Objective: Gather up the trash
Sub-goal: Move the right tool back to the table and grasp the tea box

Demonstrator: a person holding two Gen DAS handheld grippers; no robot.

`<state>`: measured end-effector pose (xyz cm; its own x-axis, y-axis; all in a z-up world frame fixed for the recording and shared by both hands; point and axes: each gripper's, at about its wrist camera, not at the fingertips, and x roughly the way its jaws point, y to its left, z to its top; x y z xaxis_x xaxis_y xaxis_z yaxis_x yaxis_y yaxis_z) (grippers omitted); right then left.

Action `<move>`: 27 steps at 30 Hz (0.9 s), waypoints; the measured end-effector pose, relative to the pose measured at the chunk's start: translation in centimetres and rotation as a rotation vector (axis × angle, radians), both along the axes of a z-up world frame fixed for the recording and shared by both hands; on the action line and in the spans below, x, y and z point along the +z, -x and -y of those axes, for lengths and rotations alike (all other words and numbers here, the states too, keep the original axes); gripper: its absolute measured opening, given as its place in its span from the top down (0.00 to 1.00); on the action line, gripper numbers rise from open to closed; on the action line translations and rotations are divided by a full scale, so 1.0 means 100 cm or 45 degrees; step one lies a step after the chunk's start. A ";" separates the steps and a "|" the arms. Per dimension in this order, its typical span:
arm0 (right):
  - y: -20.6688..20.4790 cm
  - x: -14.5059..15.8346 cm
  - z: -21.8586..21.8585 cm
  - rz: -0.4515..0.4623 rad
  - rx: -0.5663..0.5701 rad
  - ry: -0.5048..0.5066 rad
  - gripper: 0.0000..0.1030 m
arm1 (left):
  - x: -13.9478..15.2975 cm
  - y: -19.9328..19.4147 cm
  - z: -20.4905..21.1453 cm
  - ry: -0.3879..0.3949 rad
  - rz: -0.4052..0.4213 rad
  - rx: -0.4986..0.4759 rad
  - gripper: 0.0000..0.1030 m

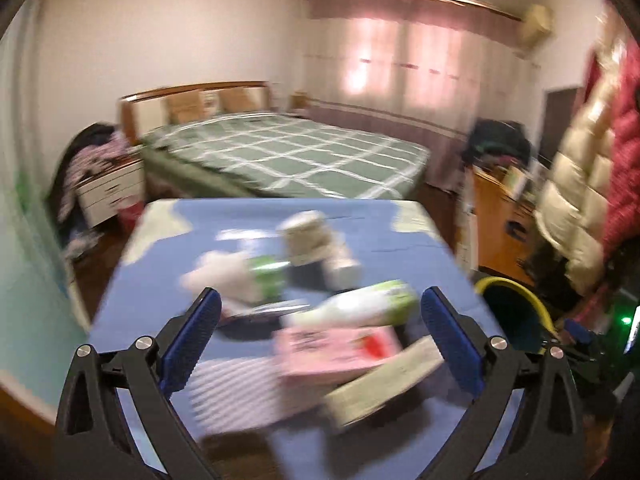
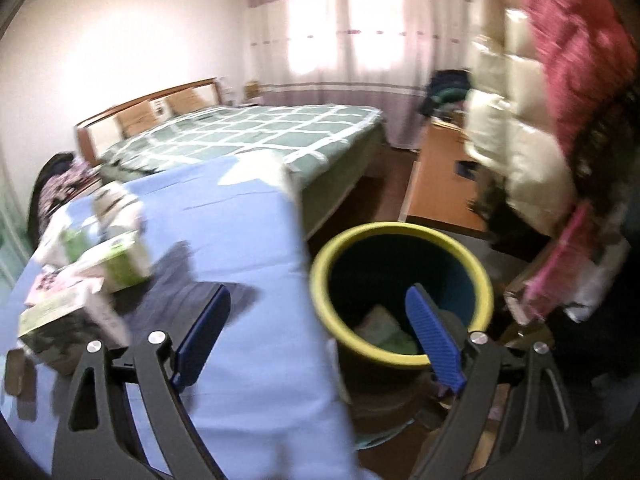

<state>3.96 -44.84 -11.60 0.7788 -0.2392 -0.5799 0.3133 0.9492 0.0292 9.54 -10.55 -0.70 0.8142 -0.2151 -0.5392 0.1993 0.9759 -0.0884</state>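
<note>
Blue-clothed table [image 1: 132, 300] holds the litter, bin [image 2: 400, 236] on the floor off its right edge; the left gripper [image 1: 320, 332], jaws wide and empty, faces the pink carton [image 1: 336, 350] just ahead, long axis crosswise; the right gripper [image 2: 320, 332], also wide and empty, straddles table edge and bin

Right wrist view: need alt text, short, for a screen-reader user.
The open, empty right gripper points over the edge of a table covered in blue cloth toward a yellow-rimmed bin on the floor, which already holds some crumpled trash. Boxes and cartons are piled at the table's left; a green plaid bed and pink curtains fill the blurred background.
</note>
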 end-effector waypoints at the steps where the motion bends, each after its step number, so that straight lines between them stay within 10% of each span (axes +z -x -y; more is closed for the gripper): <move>1: -0.003 0.001 -0.010 -0.002 0.032 0.004 0.17 | -0.002 0.004 -0.016 0.007 -0.004 0.039 0.05; 12: -0.011 0.015 -0.103 0.035 0.338 -0.030 0.13 | -0.009 0.031 -0.105 0.028 0.029 0.228 0.05; 27: -0.015 0.001 -0.149 -0.027 0.430 0.005 0.09 | -0.013 0.033 -0.100 0.049 0.006 0.218 0.05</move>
